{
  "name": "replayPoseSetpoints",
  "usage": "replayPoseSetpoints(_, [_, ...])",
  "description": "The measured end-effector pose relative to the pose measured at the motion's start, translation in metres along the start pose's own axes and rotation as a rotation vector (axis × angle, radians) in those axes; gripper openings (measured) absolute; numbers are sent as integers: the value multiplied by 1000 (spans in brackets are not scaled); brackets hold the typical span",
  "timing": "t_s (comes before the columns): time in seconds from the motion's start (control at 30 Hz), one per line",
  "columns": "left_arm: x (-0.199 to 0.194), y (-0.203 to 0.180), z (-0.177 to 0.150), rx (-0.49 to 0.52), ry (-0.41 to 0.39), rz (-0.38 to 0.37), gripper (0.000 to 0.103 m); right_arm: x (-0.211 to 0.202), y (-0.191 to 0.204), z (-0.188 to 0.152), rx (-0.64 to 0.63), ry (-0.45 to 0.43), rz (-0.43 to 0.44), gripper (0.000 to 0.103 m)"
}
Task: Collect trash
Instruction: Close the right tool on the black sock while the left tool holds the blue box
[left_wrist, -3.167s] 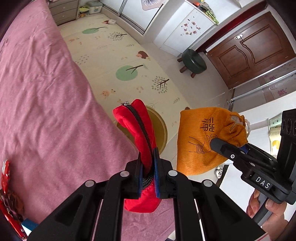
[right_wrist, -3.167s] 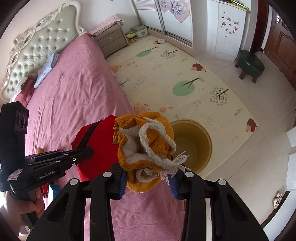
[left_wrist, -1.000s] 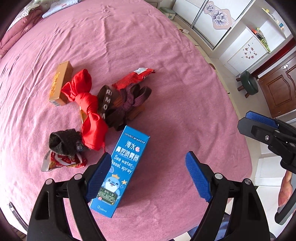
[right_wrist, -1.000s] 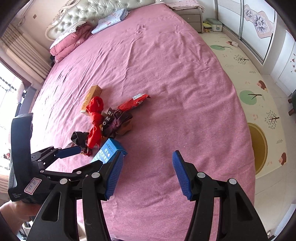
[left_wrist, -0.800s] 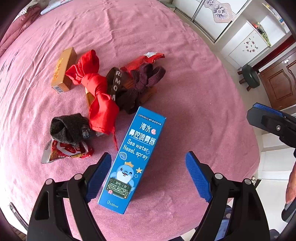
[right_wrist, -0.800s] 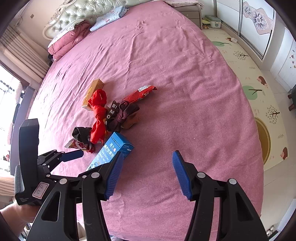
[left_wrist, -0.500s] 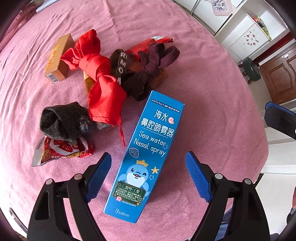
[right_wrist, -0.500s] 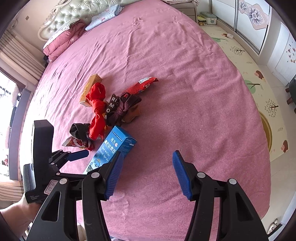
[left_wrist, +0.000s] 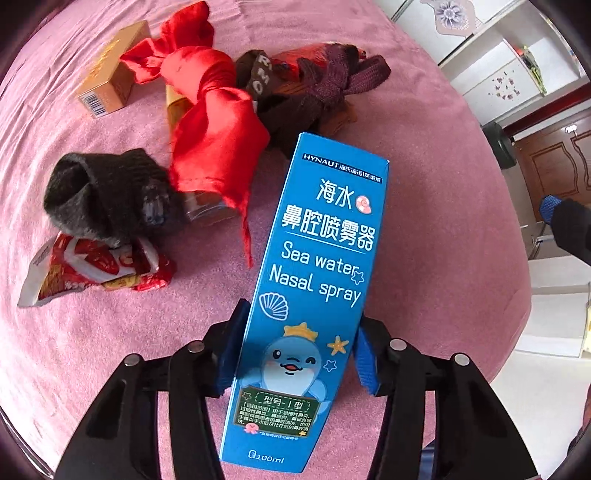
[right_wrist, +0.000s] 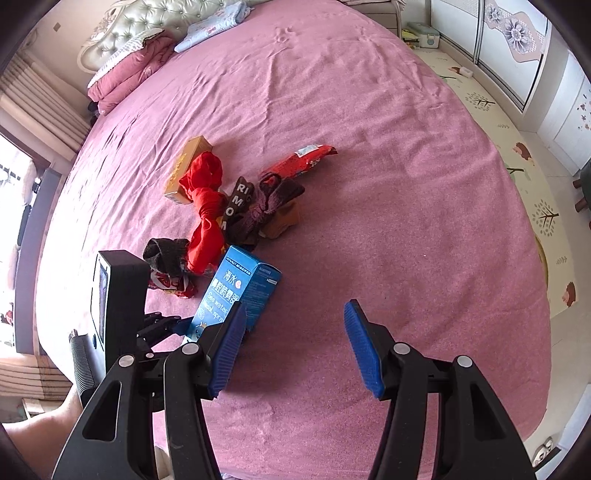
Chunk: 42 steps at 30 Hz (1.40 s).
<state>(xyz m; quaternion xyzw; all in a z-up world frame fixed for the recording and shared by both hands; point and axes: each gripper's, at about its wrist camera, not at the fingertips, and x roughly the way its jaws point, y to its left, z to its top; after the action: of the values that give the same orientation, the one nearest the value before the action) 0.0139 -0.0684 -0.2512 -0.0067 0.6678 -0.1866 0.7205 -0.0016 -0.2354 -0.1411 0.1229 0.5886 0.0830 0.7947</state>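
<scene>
Left gripper jaws just been closing, blue pads now flanking lower end of tall blue cardboard nasal-spray box lying on pink bedspread; contact looks made. Right gripper half open, empty, box just left of it. Risk: low grip, long box may pivot or slip on lift; thin card may crush.

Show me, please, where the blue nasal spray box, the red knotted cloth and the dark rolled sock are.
blue nasal spray box (left_wrist: 317, 266): left wrist view, printed front face.
red knotted cloth (left_wrist: 216, 110): left wrist view, below its knot.
dark rolled sock (left_wrist: 99, 192): left wrist view, rolled body.
</scene>
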Motion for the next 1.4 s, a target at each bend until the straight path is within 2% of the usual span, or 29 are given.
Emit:
replayPoseSetpoints(0.27, [-57,57,-31,-191,-107,-43,51,18,57,19,-111,18,65,55])
replayPoseSetpoints(0.57, [-121,123,-51,-354,-238,-66,52,49,127,42,-245,42,149,54])
replayPoseSetpoints(0.7, [-119,146,-52,-428,-250,-35,52,71,152,52,-269,68,189,51])
replayPoseSetpoints(0.83, [-115,168,-50,-462,-253,-34,52,91,174,59,-292,87,216,51])
replayPoseSetpoints(0.97, [-109,174,-44,-469,-250,-43,52,117,182,61,-316,120,177,50])
replayPoseSetpoints(1.13, [-101,180,-40,-480,-242,-54,52,148,170,57,-292,195,119,44])
replayPoseSetpoints(1.27, [-96,183,-40,-487,-233,-57,52,156,169,53,-316,208,96,36])
replayPoseSetpoints(1.3, [-96,183,-40,-488,-231,-55,52,157,169,53,-322,213,93,27])
replayPoseSetpoints(1.33, [-96,183,-40,-487,-229,-53,52,157,169,54,-325,220,98,14])
replayPoseSetpoints(1.4, [-96,183,-38,-488,-223,-41,52,152,167,55,-317,222,108,12])
